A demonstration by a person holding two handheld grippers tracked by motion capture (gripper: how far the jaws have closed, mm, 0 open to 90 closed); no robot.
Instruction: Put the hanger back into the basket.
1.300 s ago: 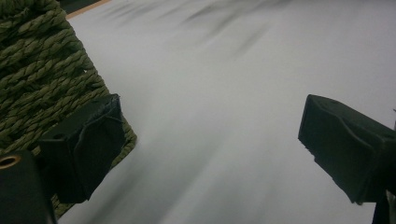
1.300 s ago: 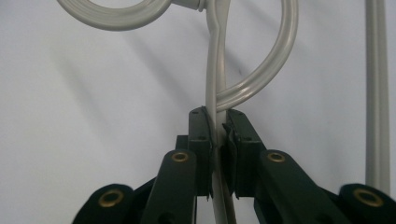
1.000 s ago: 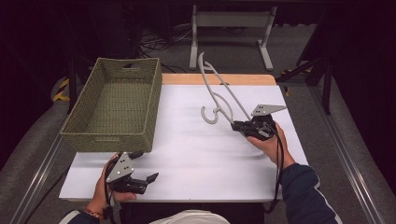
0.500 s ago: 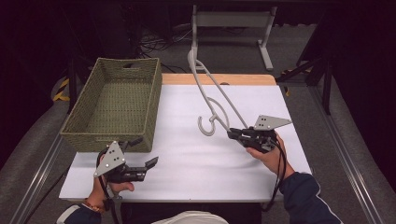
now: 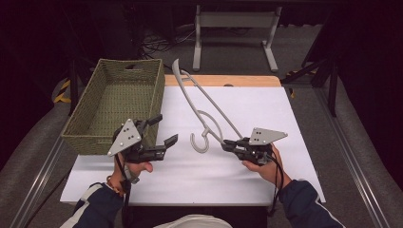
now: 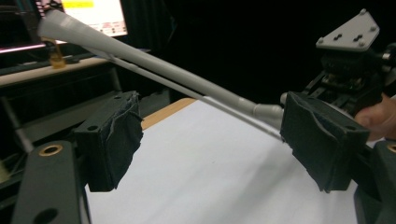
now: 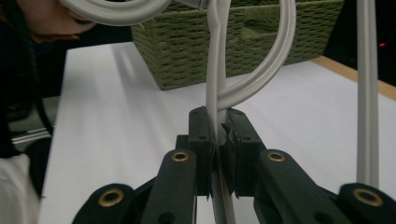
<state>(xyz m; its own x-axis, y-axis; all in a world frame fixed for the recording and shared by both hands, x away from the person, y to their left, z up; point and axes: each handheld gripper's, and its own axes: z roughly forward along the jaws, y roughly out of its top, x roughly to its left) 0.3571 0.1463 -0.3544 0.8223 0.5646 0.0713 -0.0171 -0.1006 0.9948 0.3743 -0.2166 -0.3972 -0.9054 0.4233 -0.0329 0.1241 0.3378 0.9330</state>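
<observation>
Right gripper clamped on grey hanger, tilted up off table; left gripper jaws apart, just been closing, nothing between, beside basket.

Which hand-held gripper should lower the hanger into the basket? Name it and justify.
Right. The right hand-held gripper is already shut on the grey hanger, holding it raised beside the woven basket. The left hand-held gripper is open, with nothing between its pads.
</observation>
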